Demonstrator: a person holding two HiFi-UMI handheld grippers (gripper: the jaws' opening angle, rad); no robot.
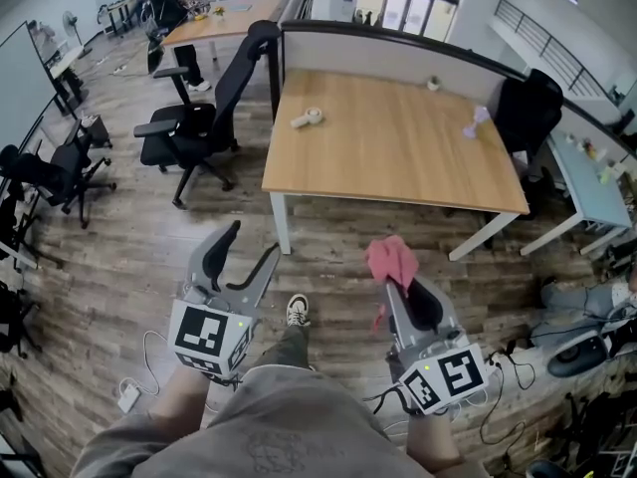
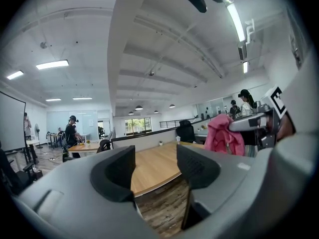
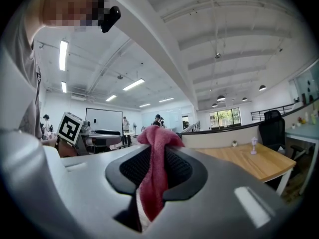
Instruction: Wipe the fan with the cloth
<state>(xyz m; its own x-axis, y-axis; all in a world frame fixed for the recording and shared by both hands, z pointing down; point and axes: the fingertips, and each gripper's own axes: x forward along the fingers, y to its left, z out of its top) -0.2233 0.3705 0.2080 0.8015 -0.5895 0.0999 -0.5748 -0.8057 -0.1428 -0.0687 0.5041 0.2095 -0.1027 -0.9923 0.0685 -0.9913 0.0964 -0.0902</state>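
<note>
Plainly, two tongs are held out over the wooden floor, short of the one bench. The left tongs stand wide; the left gripper view shows only bench and floor between the jaws of the left tongs. The right tongs are clamped on the one cloth, a pink rag. In the right gripper view the jaws of the right tongs pinch the cloth at its middle, with a bunch sticking up above the tips and a tail hanging below. The left gripper view shows the same cloth off to the right.

Three small things sit on the bench. One fan, small and pale, stands upright near the right end, well apart from both tongs and from the cloth. One white thing lies near the left end, and one little pot sits by the far edge. The right gripper view shows the fan standing alone on the bench top.
</note>
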